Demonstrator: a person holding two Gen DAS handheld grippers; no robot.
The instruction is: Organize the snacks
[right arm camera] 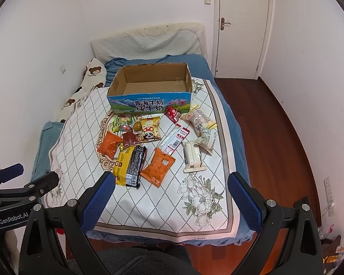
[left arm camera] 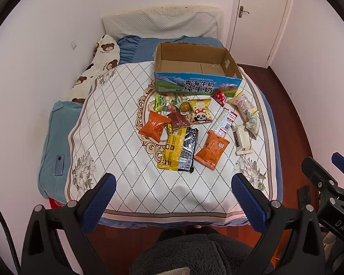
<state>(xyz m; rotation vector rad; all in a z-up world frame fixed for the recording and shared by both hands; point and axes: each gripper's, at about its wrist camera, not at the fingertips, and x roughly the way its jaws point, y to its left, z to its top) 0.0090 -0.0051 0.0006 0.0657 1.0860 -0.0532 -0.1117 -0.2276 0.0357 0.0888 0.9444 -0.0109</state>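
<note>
An open, empty cardboard milk box stands on the quilt. Several snack packets lie in front of it: two orange packets, a yellow and black pack, a panda packet, a white bar. My left gripper is open and empty, held above the quilt's near end. My right gripper is open and empty, also back from the snacks; it shows at the right edge of the left wrist view.
A bear-print pillow and blue bedding lie at the bed's left and head. A phone rests on the blue cushion at left. A closed white door and wooden floor lie to the right. White walls enclose the bed.
</note>
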